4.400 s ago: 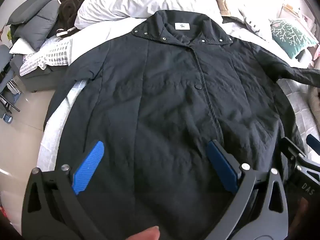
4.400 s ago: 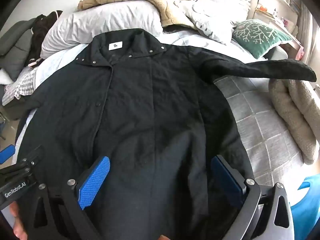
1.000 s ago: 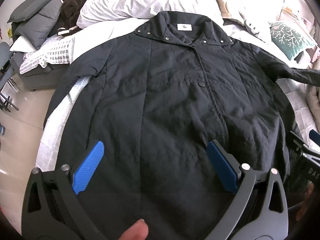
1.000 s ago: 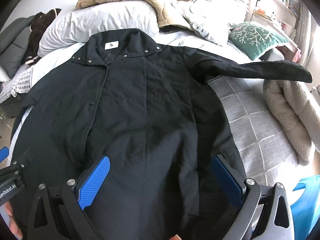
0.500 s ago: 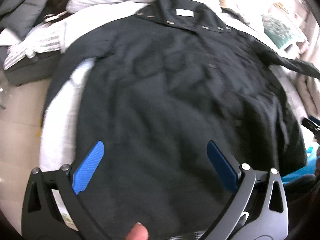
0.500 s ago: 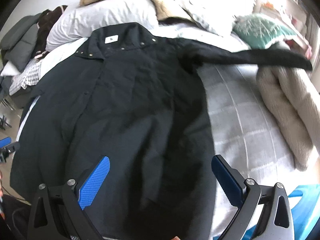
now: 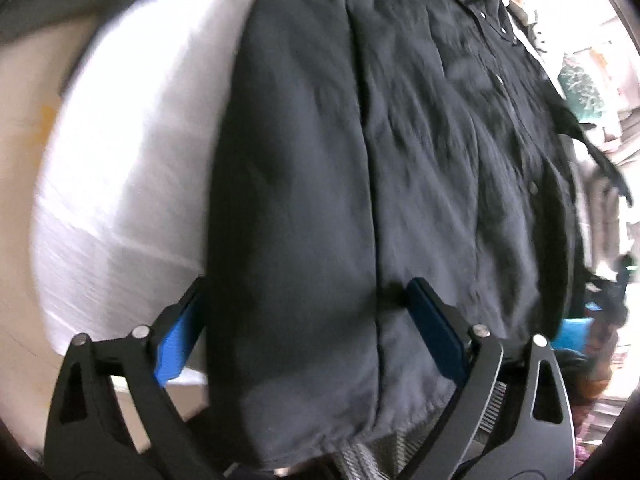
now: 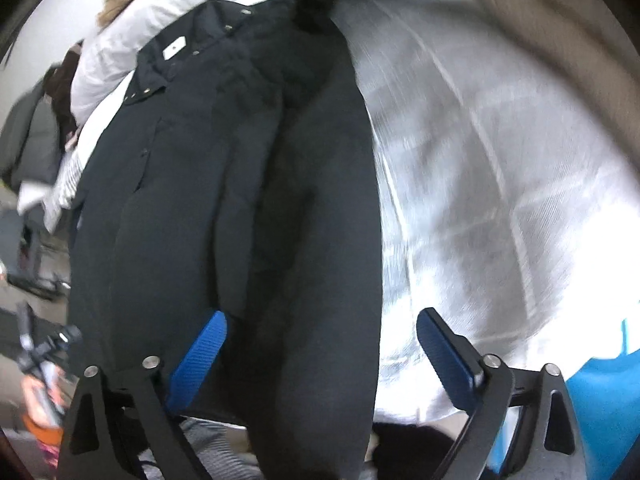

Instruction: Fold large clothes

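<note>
both hand-held grippers dropped to hem corners — one black coat [image 7: 400, 160], jaws wide.

Cloth and plastic under your grippers

You have a matt black coat [image 7: 304, 208] of creased woven cloth with small shiny metal snaps; white bedsheet [image 7: 120, 184] is soft cloth, quilted on your right; finger pads [image 8: 198, 364] are ribbed blue rubbery plastic on matt black plastic frames with bright metal pins

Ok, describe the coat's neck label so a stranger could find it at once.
Start at the black coat spread on the bed, then follow it up to the collar by the pillows. The label is the small white patch inside the collar, the only white on the dark fabric.
</note>
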Tool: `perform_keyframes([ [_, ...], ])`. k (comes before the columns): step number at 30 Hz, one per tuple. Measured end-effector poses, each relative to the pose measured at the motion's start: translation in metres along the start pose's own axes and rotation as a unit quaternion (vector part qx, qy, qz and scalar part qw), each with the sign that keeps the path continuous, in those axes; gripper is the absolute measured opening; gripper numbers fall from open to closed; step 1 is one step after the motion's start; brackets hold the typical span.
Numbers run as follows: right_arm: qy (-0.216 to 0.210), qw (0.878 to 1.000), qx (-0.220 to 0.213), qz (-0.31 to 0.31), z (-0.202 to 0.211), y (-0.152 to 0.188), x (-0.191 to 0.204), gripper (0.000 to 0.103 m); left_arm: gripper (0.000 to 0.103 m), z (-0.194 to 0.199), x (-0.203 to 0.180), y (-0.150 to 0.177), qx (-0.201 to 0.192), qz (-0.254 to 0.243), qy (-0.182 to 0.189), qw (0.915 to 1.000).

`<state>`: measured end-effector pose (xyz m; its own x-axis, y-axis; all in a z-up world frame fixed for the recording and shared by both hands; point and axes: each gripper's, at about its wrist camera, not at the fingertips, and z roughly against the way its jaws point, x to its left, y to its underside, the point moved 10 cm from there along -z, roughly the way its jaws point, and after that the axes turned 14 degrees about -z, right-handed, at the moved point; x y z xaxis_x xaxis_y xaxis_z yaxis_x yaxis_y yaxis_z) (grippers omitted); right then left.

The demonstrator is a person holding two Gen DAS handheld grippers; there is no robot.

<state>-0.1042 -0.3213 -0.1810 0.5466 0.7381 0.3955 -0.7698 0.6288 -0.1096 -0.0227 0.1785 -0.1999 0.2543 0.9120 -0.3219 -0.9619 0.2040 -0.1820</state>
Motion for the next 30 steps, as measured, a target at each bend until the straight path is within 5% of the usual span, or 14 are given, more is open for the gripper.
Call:
perform_keyframes([
  [1,-0.014,0.999,0.036,-0.028,-0.014,0.010,-0.008,0.085,0.094,-0.002,-0.001,0.004,0.004,0.001,0.004,1.0000],
  [2,-0.024,0.997,0.064,-0.045,-0.023,0.018,-0.013,0.064,0.090,-0.001,-0.001,0.005,0.000,-0.003,-0.001,1.0000],
  [3,-0.031,0.995,0.072,-0.057,-0.027,0.022,-0.015,0.054,0.075,0.002,-0.001,0.006,-0.003,-0.008,-0.009,0.9999],
  [4,-0.030,0.996,0.068,-0.057,-0.026,0.023,-0.017,0.032,0.046,0.008,-0.003,0.008,-0.012,-0.006,-0.001,0.9999],
  [5,-0.041,0.996,0.059,-0.049,-0.019,0.023,-0.013,0.011,0.030,0.014,-0.003,0.008,-0.023,0.001,0.015,0.9996],
  [6,-0.049,0.997,0.048,-0.044,-0.013,0.022,-0.010,0.010,0.011,0.022,-0.003,0.008,-0.037,0.013,0.029,0.9988],
  [10,-0.055,0.998,-0.030,0.000,0.041,0.017,-0.003,0.007,0.008,0.081,0.009,0.015,-0.098,0.026,0.021,0.9946],
  [13,-0.024,0.999,-0.034,0.005,0.054,0.019,-0.020,0.007,0.009,0.068,0.015,0.027,-0.063,0.024,0.024,0.9975],
  [15,0.039,0.999,-0.001,0.008,0.032,0.025,-0.040,0.008,0.011,0.030,0.016,0.045,0.011,-0.005,-0.009,0.9999],
  [18,0.102,0.994,0.027,0.006,0.013,0.034,-0.058,0.022,0.034,0.018,0.018,0.055,0.054,-0.045,-0.083,0.9941],
  [22,0.133,0.990,-0.028,0.026,0.049,0.028,-0.058,0.042,0.075,0.057,0.023,0.040,-0.007,-0.042,-0.151,0.9877],
  [25,0.124,0.990,-0.066,0.031,0.082,0.018,-0.057,0.057,0.081,0.093,0.014,0.015,-0.068,-0.047,-0.179,0.9804],
  [30,0.075,0.987,-0.141,0.028,0.143,-0.020,-0.034,0.077,0.084,0.106,-0.023,-0.041,-0.127,-0.069,-0.170,0.9748],
])
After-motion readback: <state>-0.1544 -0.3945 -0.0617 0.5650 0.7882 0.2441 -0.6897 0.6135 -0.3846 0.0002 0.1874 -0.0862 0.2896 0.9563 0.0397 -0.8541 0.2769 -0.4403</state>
